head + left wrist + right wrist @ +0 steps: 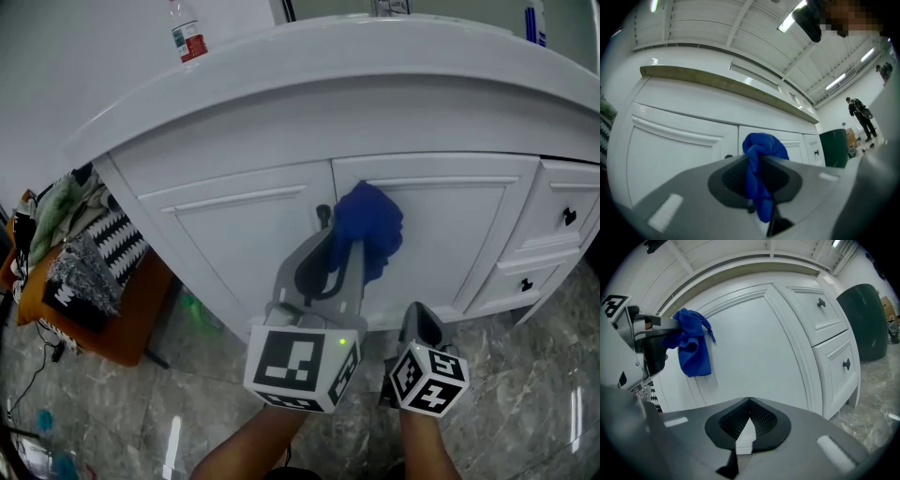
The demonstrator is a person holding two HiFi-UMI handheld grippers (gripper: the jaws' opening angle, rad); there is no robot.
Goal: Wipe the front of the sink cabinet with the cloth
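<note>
**One cloth, two grippers, at the cabinet front**

We count two grippers, each carrying one marker cube. The left gripper point(339, 246) point(758, 164) is clamped on the single blue cloth point(368, 230) point(761, 146) point(692, 350). The cloth bunches above the jaws and a tail hangs down between them. It is held up at the white sink cabinet point(234, 169), over the upper inner corner of the door on the right in the head view point(459, 239). We cannot tell whether it touches the panel.

The right gripper point(420, 330) point(749, 401) hangs lower and just beside the left one, its jaws together with nothing between them.

The cabinet front shows two doors and, at its right end, two drawers, each with one black knob point(569, 217) point(526, 284). One bottle point(188, 36) stands on the countertop.
</note>
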